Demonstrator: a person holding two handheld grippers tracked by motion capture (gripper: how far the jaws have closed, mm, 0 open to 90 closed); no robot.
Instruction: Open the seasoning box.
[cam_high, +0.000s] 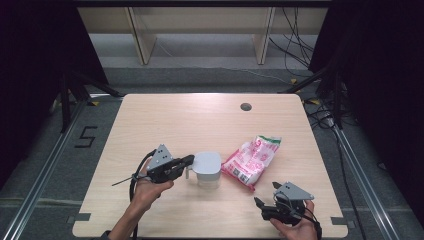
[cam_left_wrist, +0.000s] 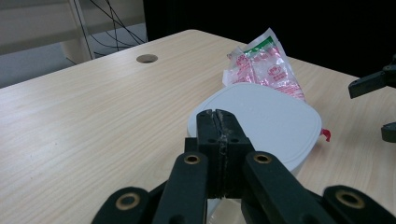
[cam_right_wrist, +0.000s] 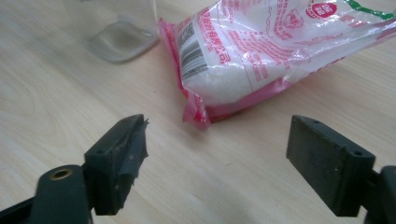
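Two grippers, a lidded tub and a bag of sugar on a wooden table.

Near us, the right gripper (cam_high: 263, 199) sits low by the table's near edge, held in the right hand (cam_high: 295, 229); we see its jaws spread wide with nothing between them, and its tips point at the pink and white bag of sugar (cam_right_wrist: 261, 51), which lies flat just ahead, not touching. The left gripper (cam_high: 188, 160) is held in the left hand (cam_high: 148, 189), with the forearm coming up from the bottom edge; its jaws are pressed together, and its tip is right at the left side of the clear tub's white lid (cam_left_wrist: 275, 123). We cannot tell if it pinches anything there. The tub (cam_high: 207, 170) stands just beside the bag (cam_high: 251, 160). Farther off, the wooden table (cam_high: 190, 120) is bare but for a small round hole (cam_high: 245, 106).
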